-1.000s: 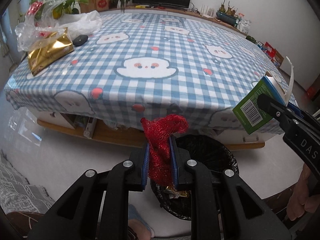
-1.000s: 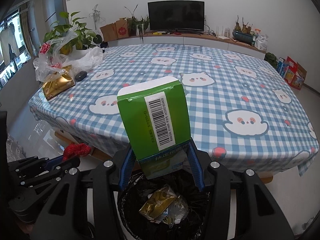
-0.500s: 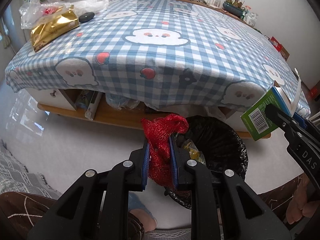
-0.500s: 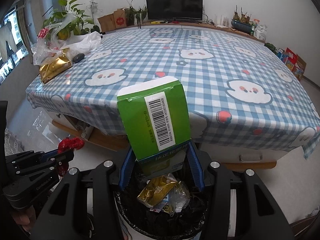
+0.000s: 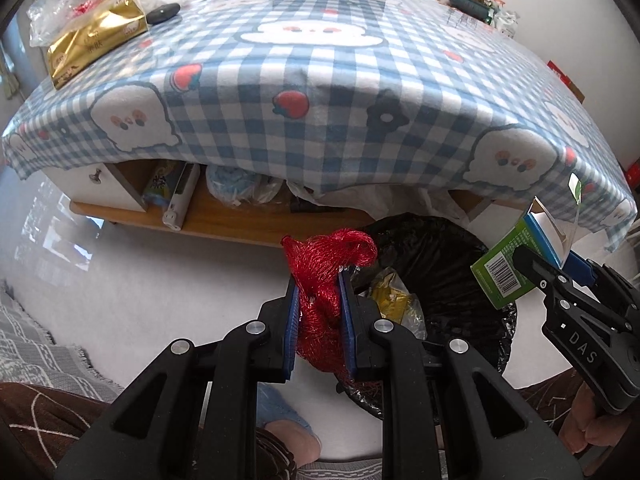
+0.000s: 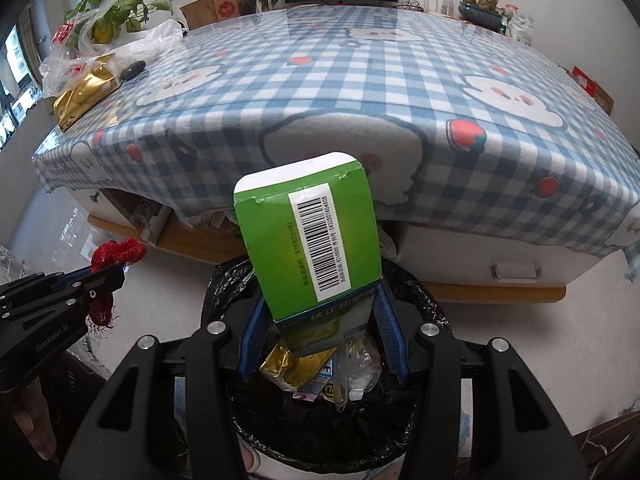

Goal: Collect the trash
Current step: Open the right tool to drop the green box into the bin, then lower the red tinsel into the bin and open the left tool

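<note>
On the right tongs' (image 6: 320, 312) green box (image 6: 308, 240), a barcode label (image 6: 320, 240).

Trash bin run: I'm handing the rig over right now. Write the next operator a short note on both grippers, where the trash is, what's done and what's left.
Left gripper: shut on the red mesh net, beside the near-left rim of the black-lined trash bin, not clearly over the opening.
Right gripper: shut on the green carton, directly above the bin's opening.
Done: both pieces are picked up; a gold wrapper and clear plastic already lie in the bin.
Left: release the carton, shift the net over the opening and release it. A gold packet and plastic bags sit on the table's far left corner; whether they count as trash I cannot tell.
</note>
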A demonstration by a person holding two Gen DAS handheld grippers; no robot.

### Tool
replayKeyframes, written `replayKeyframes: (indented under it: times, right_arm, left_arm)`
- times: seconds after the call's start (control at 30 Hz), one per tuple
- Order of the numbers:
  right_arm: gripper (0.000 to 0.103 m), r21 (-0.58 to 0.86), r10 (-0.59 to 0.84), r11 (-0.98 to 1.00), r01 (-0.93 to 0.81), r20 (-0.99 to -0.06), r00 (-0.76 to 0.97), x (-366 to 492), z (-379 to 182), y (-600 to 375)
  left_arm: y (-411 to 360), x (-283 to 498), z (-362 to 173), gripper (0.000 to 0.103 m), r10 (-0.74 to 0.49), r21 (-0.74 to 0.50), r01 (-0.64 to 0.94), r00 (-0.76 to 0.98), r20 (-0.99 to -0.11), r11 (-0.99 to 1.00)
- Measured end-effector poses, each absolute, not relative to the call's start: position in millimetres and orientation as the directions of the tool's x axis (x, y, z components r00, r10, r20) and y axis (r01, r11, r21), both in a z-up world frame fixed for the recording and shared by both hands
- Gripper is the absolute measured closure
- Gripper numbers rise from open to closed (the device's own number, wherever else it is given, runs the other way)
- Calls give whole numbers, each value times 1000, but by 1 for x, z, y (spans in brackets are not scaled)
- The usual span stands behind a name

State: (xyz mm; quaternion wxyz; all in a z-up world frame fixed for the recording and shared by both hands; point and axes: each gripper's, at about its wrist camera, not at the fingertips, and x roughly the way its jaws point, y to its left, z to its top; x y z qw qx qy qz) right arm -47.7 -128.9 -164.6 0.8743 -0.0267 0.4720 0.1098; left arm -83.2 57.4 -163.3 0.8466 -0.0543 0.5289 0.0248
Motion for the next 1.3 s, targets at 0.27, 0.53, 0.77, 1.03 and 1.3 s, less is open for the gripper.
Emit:
replayKeyframes:
  times: [0.27,0.53,0.77,1.03,1.3]
  right_arm:
    - [56,57,158,976,-211,-850,502,-44,-185,-130]
    - [55,52,156,975,-216,-854,496,-42,-187,-128]
    - [50,48,149,977,-209,-850,505,-43,-184,-131]
    - [27,42,141,980,-192,-832,537,-47,-168,-144]
    - [11,30,104,990,-137,-813,572,-49,-144,-179]
  left_arm:
    - [60,-75,-188,86,-1,-51,-115,396,-918,992]
    - [57,-75,-192,86,-6,-54,-109,393,-919,993]
    - [50,-73,-191,85,-11,-51,-93,393,-919,994]
    - [38,-73,-183,85,-30,-66,-75,403,-915,995]
    - [13,-67,-167,85,-61,-83,-34,419,-906,996]
